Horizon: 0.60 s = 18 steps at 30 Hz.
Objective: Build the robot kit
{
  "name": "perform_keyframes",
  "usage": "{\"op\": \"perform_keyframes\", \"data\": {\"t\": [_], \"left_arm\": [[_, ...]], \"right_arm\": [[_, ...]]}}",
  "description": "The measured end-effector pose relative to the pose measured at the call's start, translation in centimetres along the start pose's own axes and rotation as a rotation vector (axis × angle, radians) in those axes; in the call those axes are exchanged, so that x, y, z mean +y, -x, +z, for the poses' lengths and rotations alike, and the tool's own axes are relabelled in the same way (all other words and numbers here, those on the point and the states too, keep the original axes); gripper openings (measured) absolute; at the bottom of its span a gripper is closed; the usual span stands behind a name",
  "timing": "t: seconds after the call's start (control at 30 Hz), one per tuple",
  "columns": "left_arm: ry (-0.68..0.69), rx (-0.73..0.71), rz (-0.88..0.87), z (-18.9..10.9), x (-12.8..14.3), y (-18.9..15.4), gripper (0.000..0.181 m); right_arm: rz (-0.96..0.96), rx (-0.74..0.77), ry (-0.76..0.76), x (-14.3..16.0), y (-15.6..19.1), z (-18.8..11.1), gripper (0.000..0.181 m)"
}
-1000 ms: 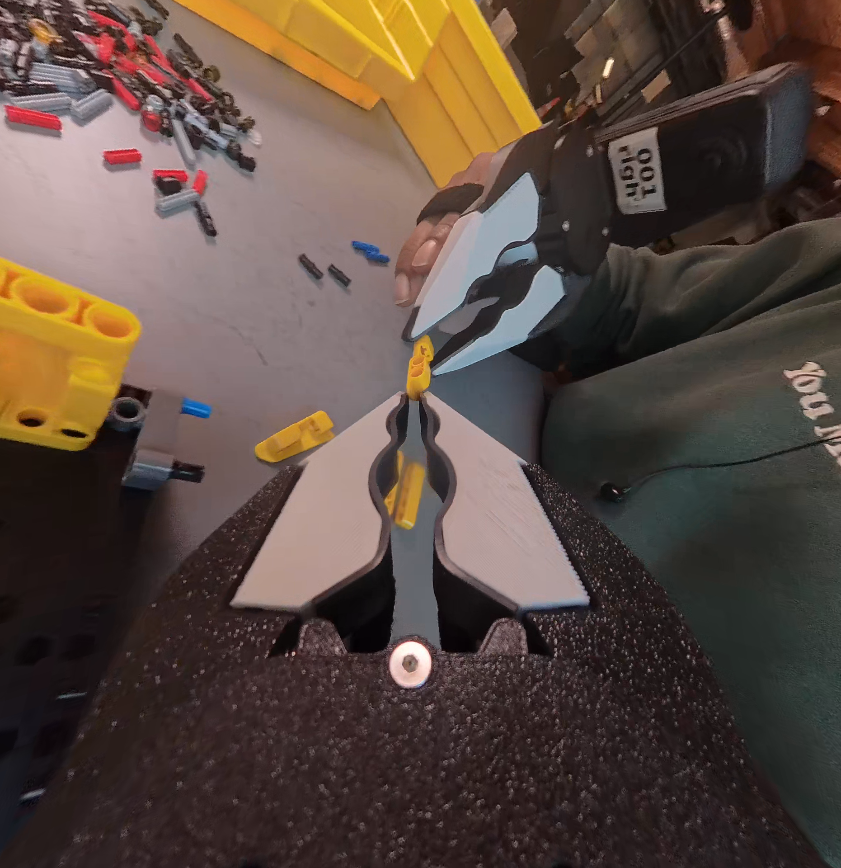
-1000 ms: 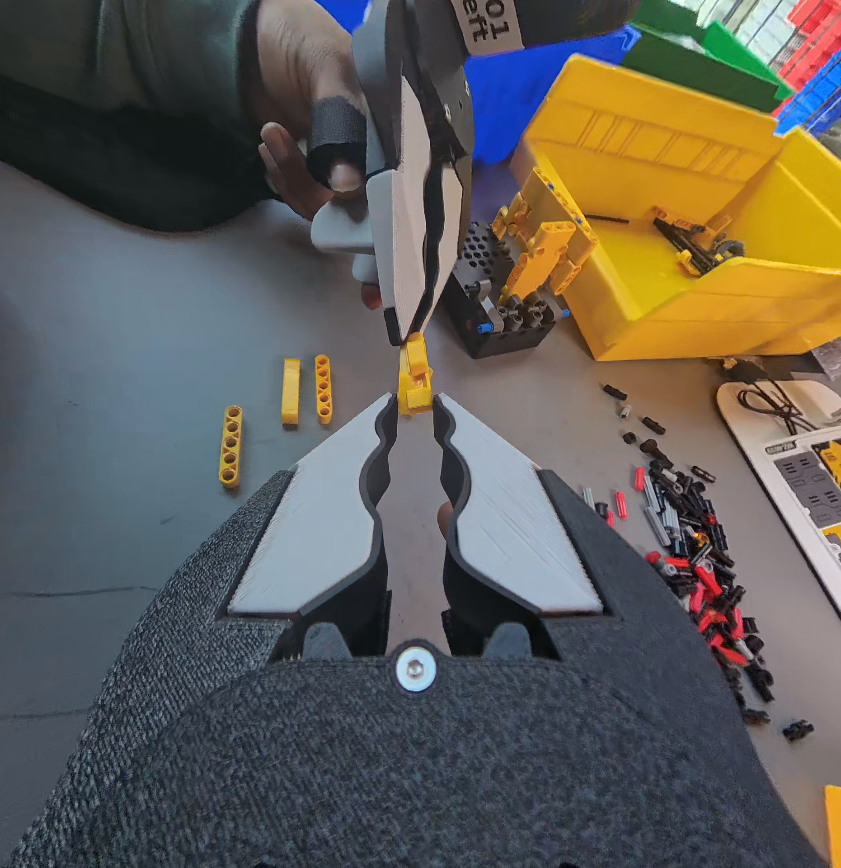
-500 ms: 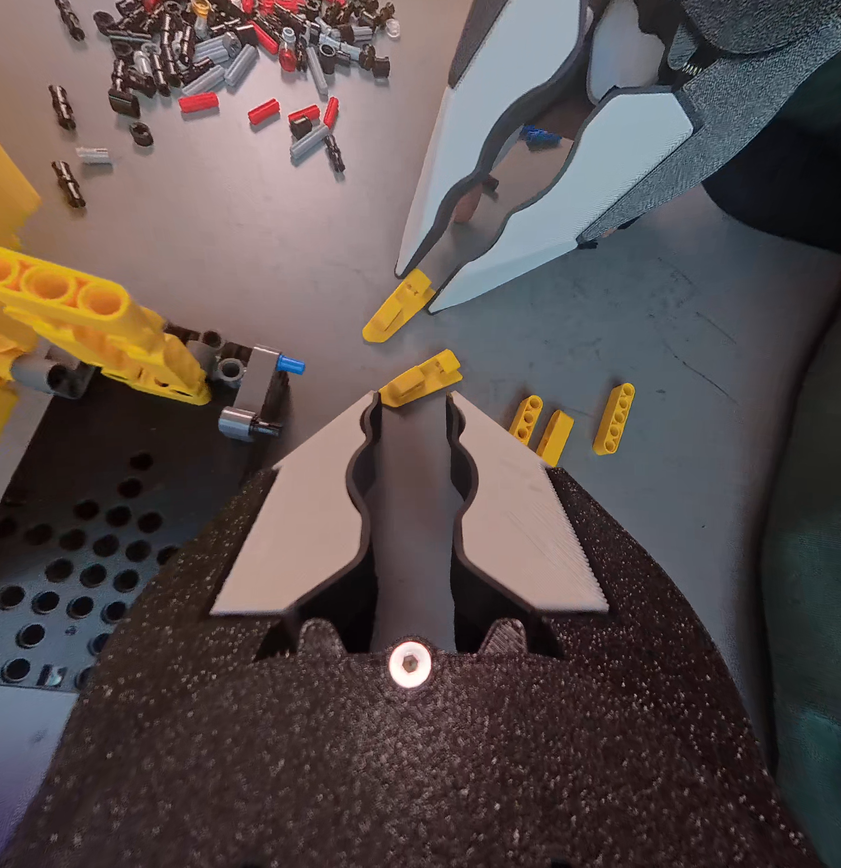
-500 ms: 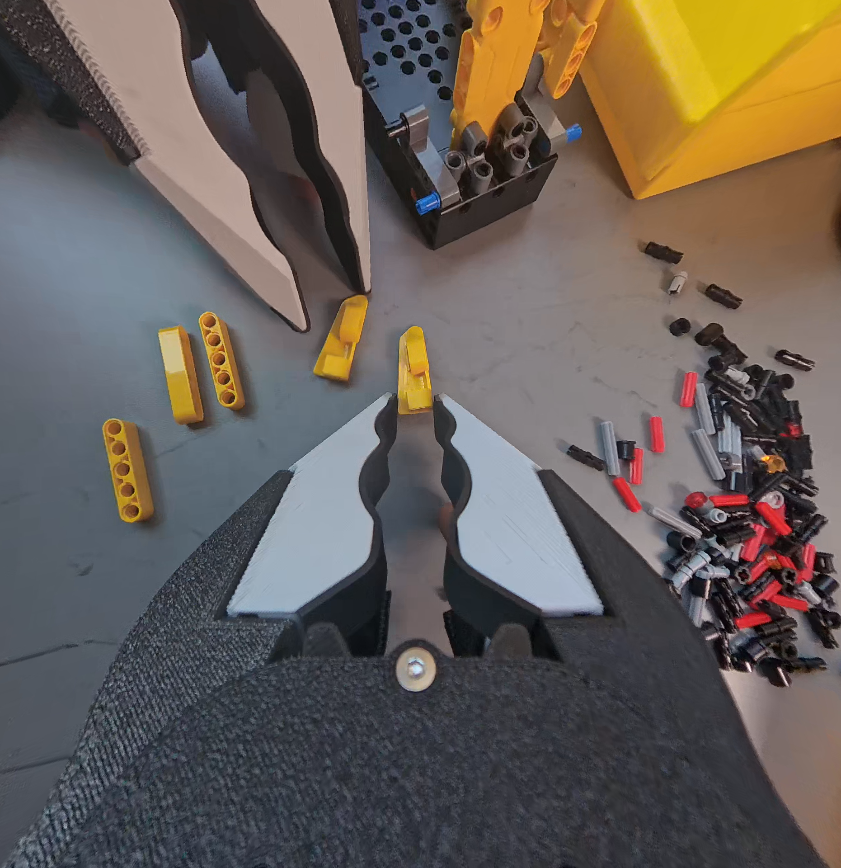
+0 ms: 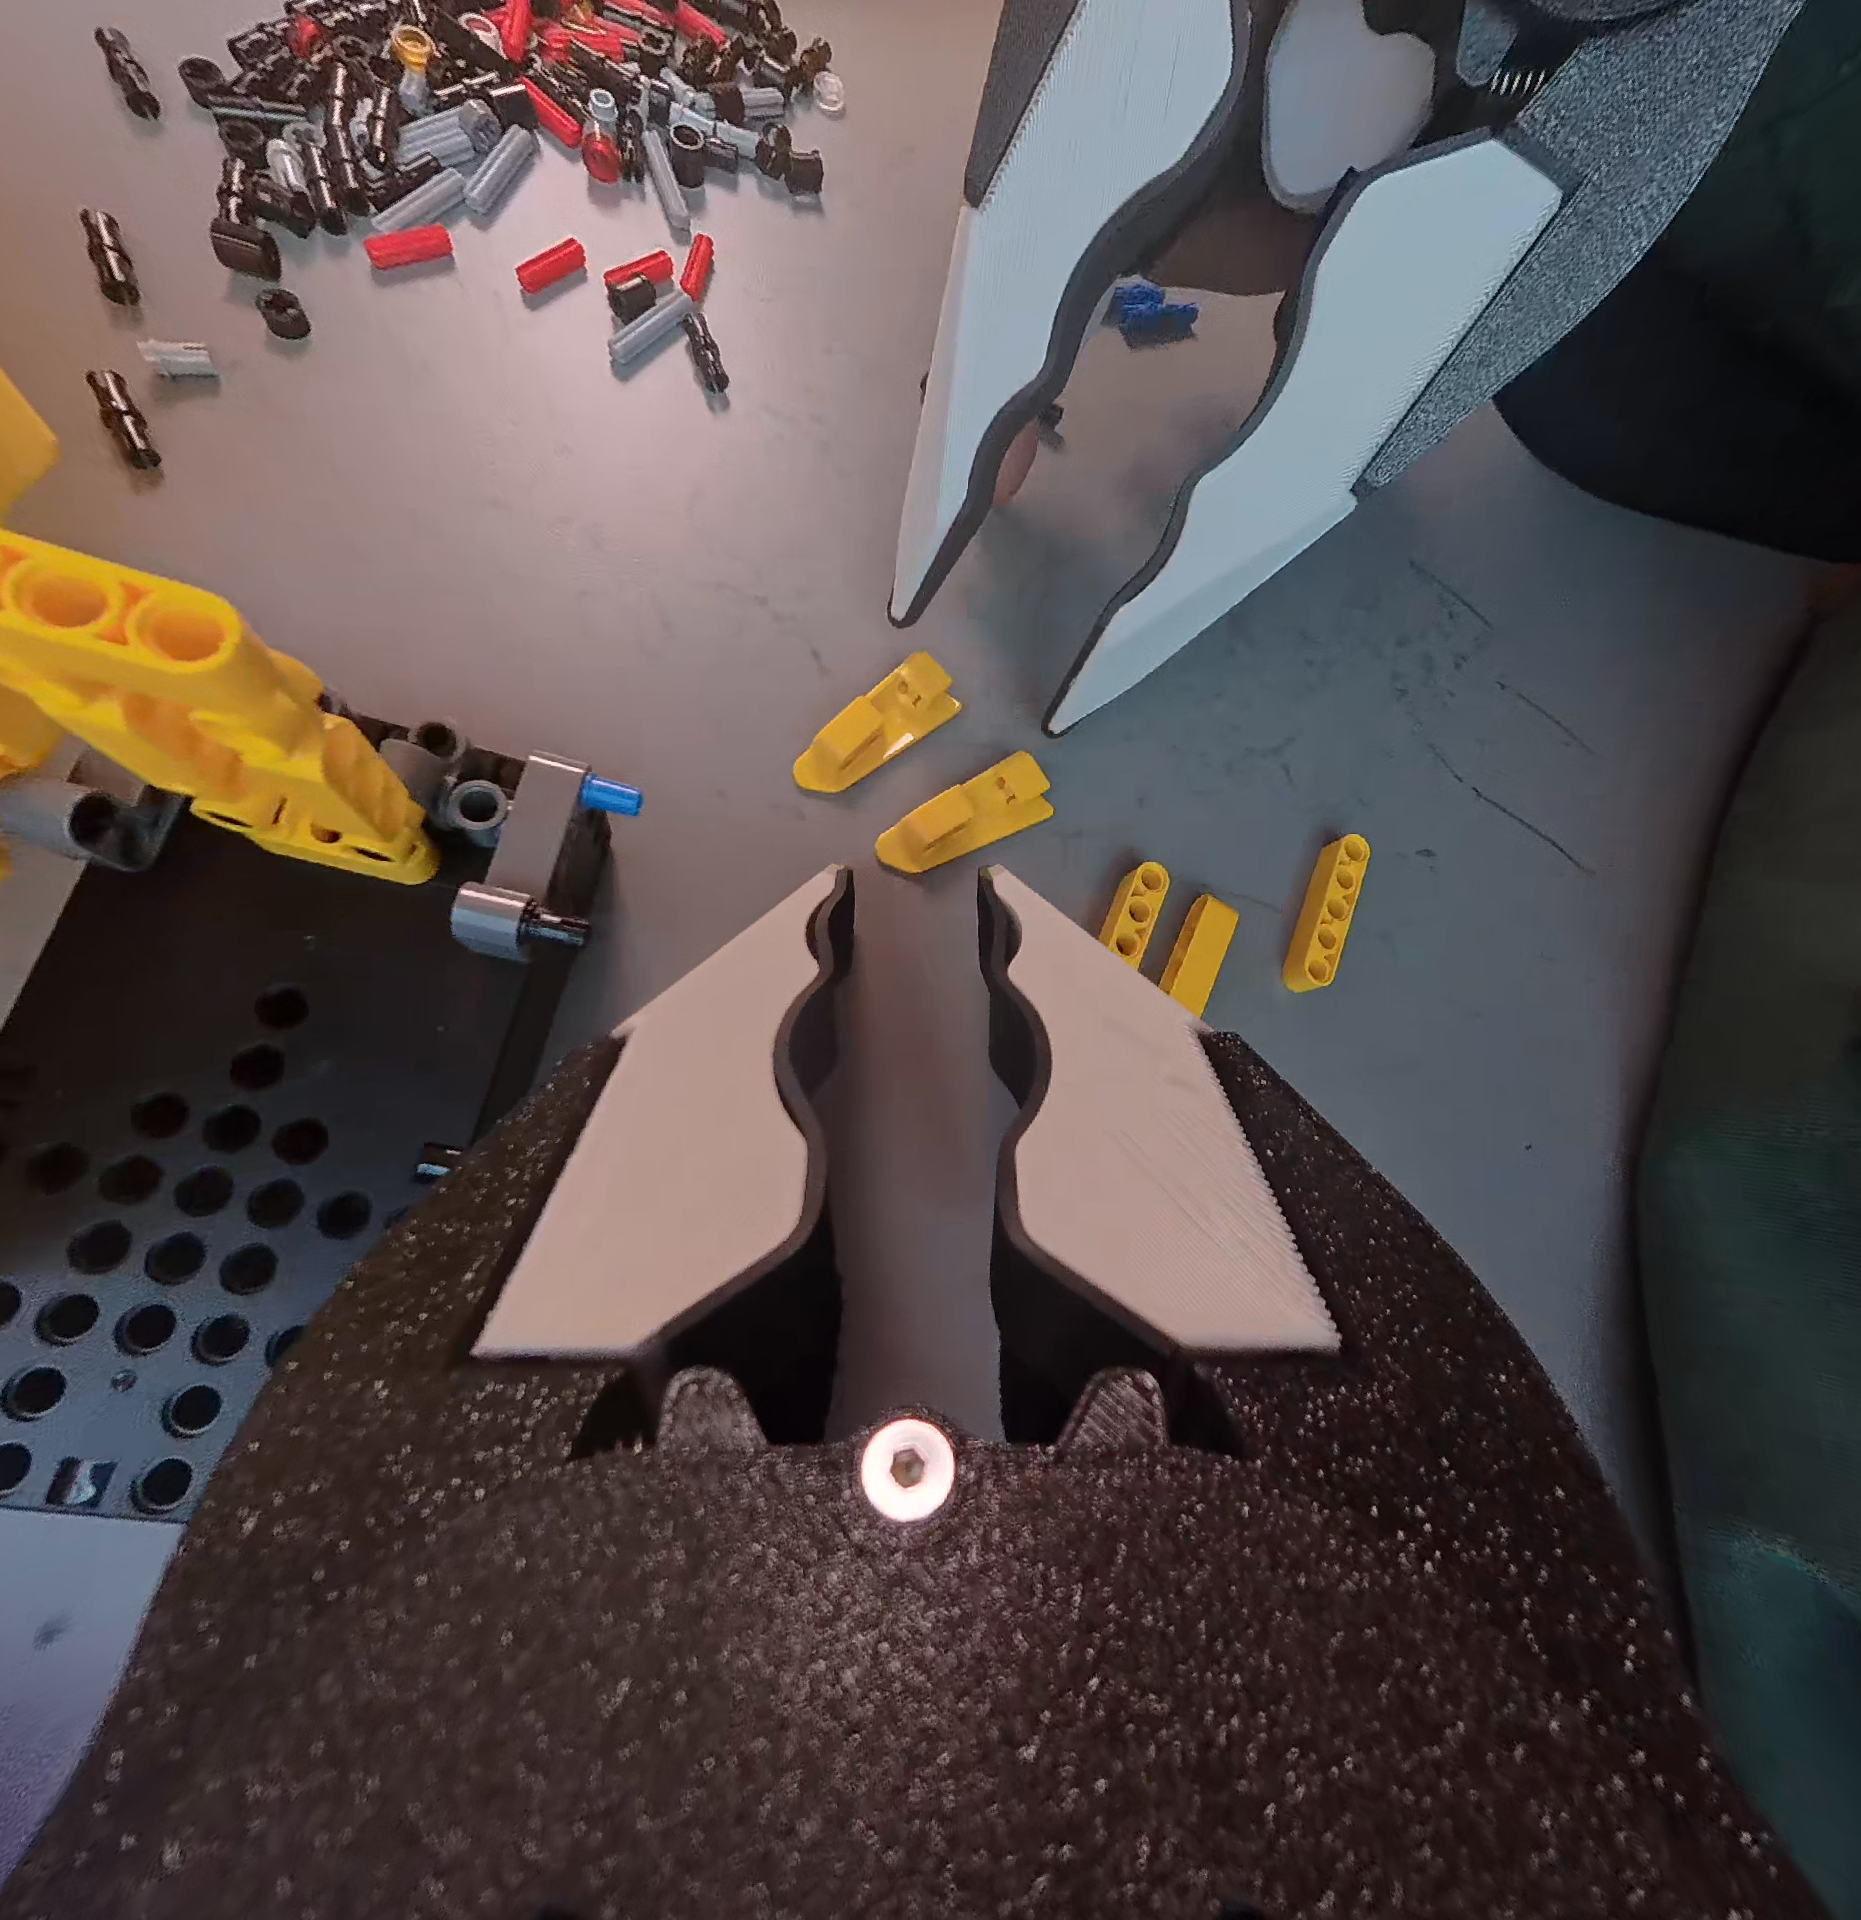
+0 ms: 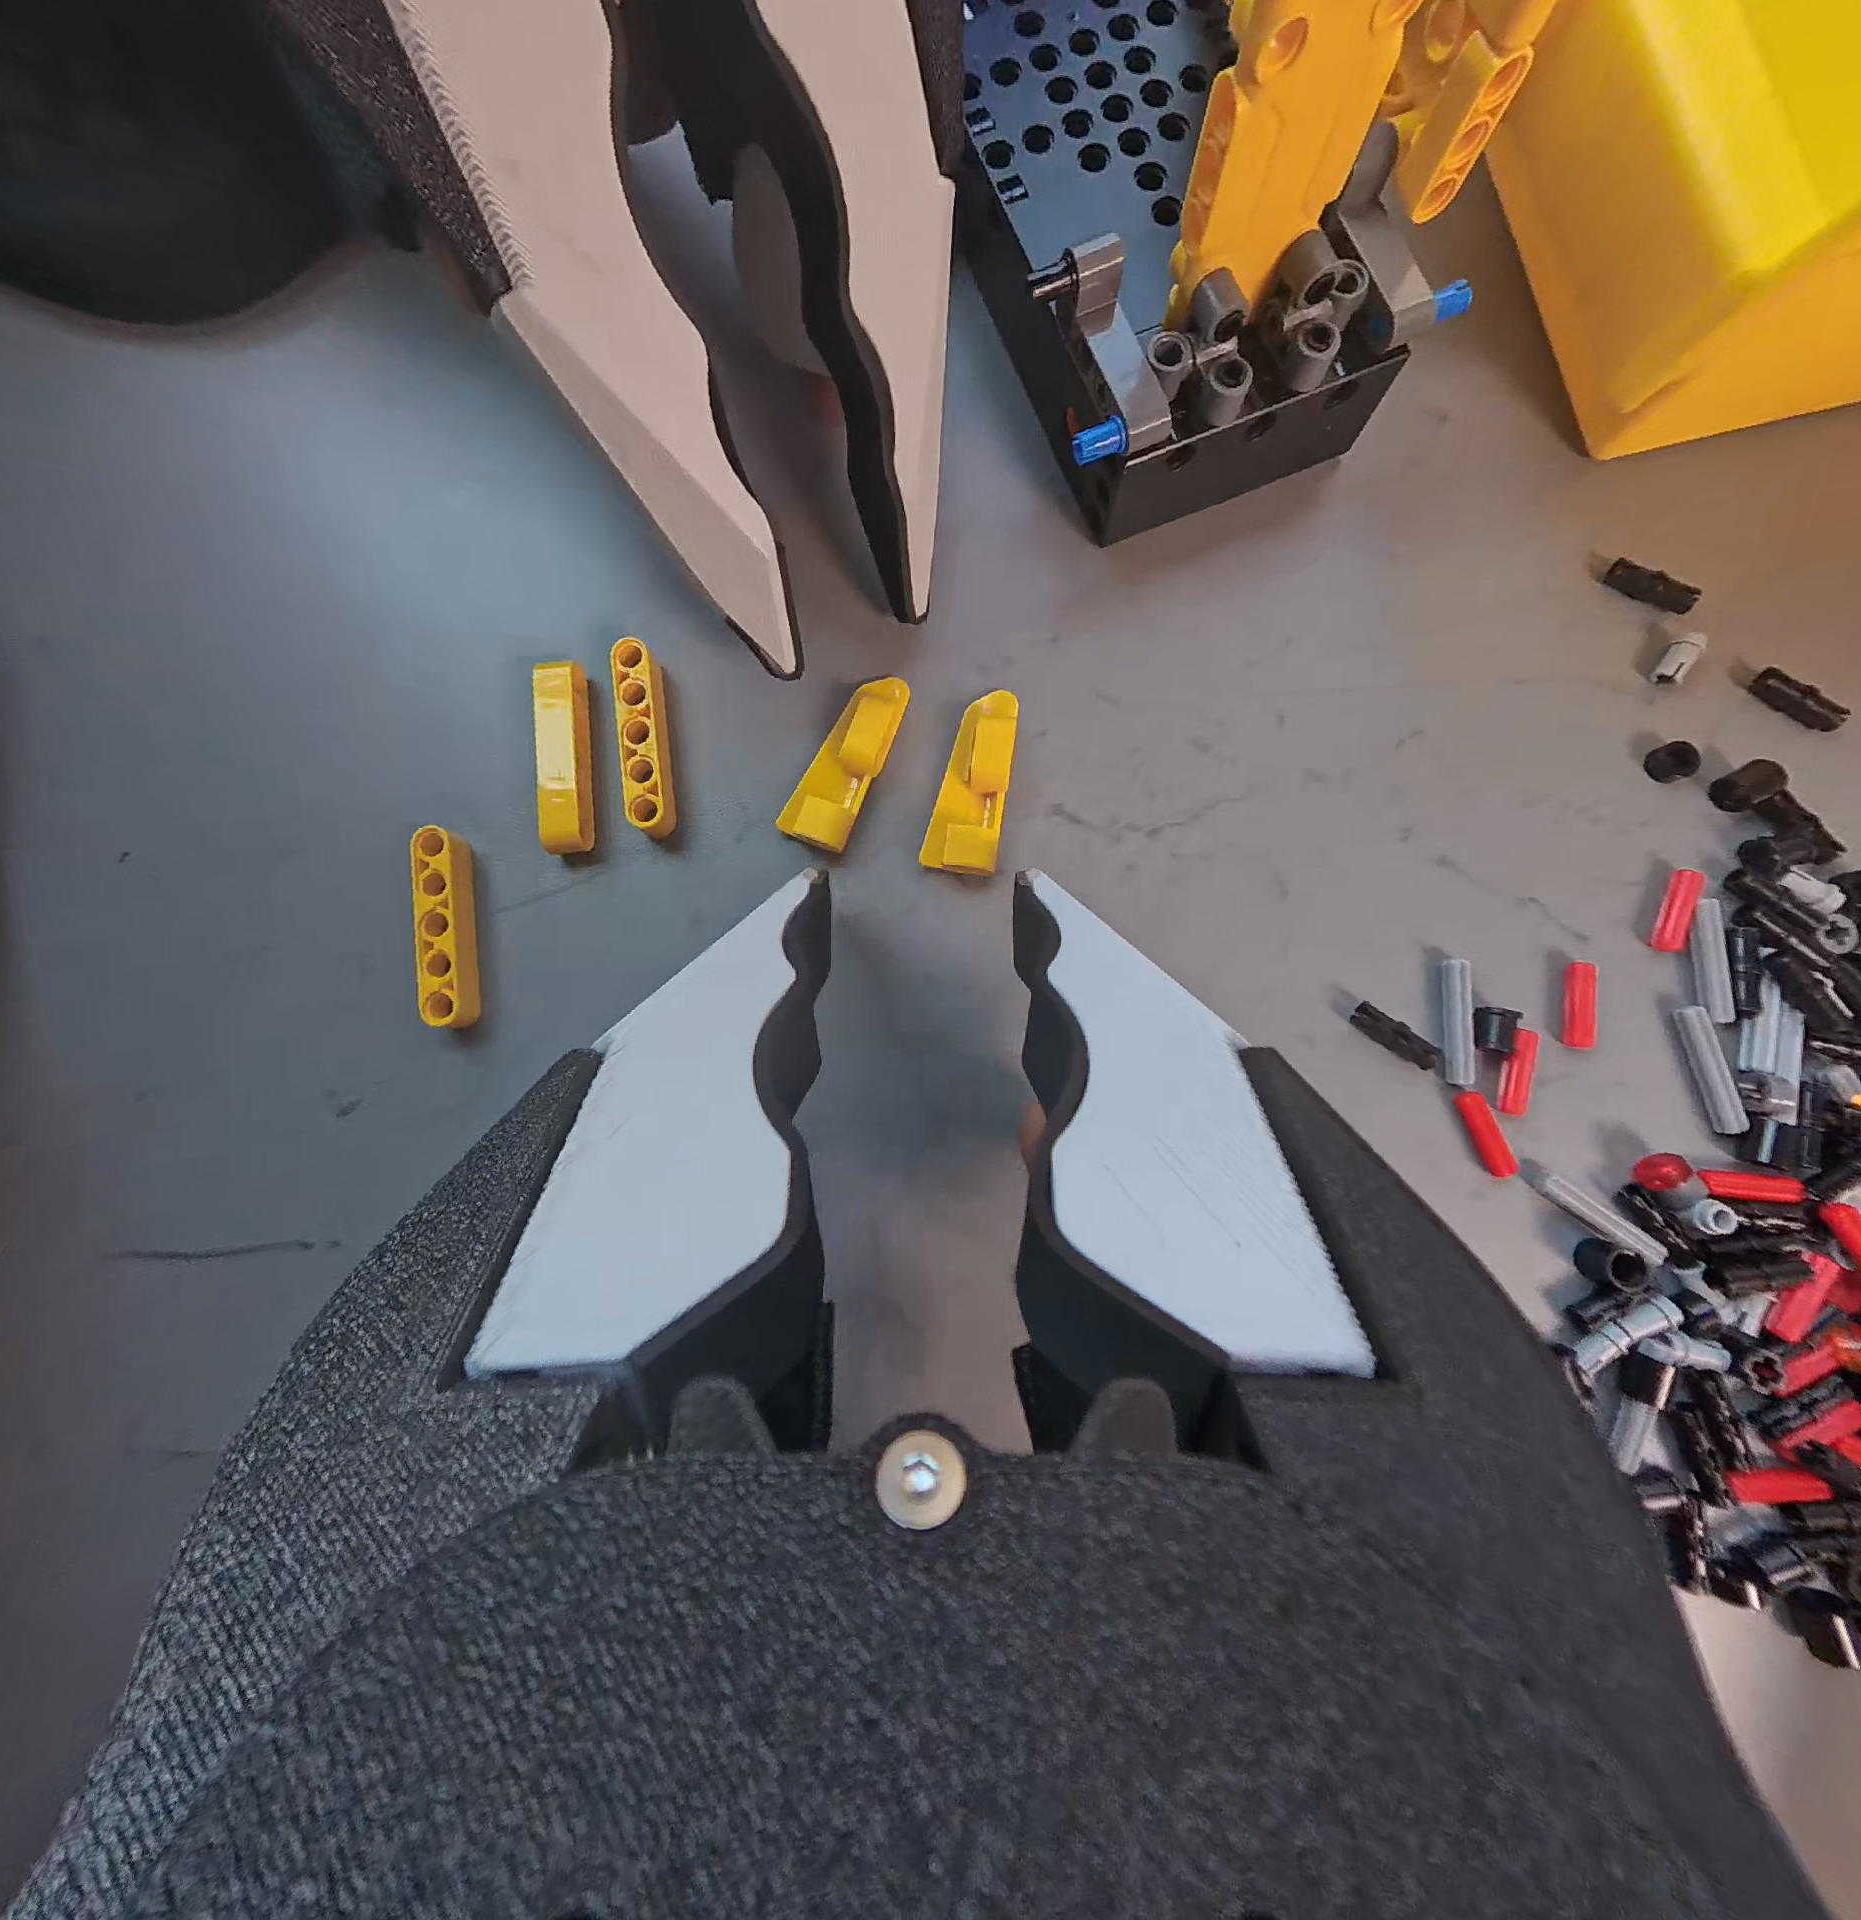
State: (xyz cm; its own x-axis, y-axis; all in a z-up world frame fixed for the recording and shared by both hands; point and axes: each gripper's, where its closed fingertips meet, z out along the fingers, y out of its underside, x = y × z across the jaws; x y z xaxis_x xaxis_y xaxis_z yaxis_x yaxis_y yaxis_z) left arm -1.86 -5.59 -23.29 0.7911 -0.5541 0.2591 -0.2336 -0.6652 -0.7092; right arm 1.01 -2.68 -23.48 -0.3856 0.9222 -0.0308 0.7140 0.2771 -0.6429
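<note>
My left claw [image 5: 913, 883] hangs released over the grey worktop [image 5: 552, 582], its jaws apart and holding nothing; just past its tips lies a yellow wedge piece [image 5: 964, 812]. My right claw [image 6: 921, 883] is released too, jaws spread wide and empty, with a second yellow wedge piece [image 6: 970, 784] lying just beyond its tips. The two wedges rest side by side on the worktop, near each other but apart, between the two claws, which point at one another from opposite sides. Beside the wedges lie three short yellow beams [image 6: 562, 769], two close together and one a little apart. A black perforated base [image 5: 178, 1143] carrying a yellow and grey assembly [image 5: 199, 717] stands near my left claw, next to a yellow bin [image 6: 1715, 208]. A loose heap of small black, grey and red pins [image 6: 1778, 1247] lies to the right of my right claw.
</note>
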Motion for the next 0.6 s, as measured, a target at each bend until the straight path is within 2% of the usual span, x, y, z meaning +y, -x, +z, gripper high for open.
{"op": "perform_keyframes", "data": {"t": [0.2,0.37,0.6], "left_arm": [[0.004,0.008,0.022,0.3,0.1,-0.4,0.02],[0.009,0.009,0.031,0.2,0.2,-0.5,0.02],[0.006,0.007,0.03,0.2,0.2,-0.5,0.02]], "right_arm": [[0.009,0.048,0.014,-0.6,0.5,0.4,0.05],[0.019,0.051,0.02,-0.3,0.0,0.8,0.039],[0.002,0.032,0.011,-0.4,0.3,0.4,0.039]]}}
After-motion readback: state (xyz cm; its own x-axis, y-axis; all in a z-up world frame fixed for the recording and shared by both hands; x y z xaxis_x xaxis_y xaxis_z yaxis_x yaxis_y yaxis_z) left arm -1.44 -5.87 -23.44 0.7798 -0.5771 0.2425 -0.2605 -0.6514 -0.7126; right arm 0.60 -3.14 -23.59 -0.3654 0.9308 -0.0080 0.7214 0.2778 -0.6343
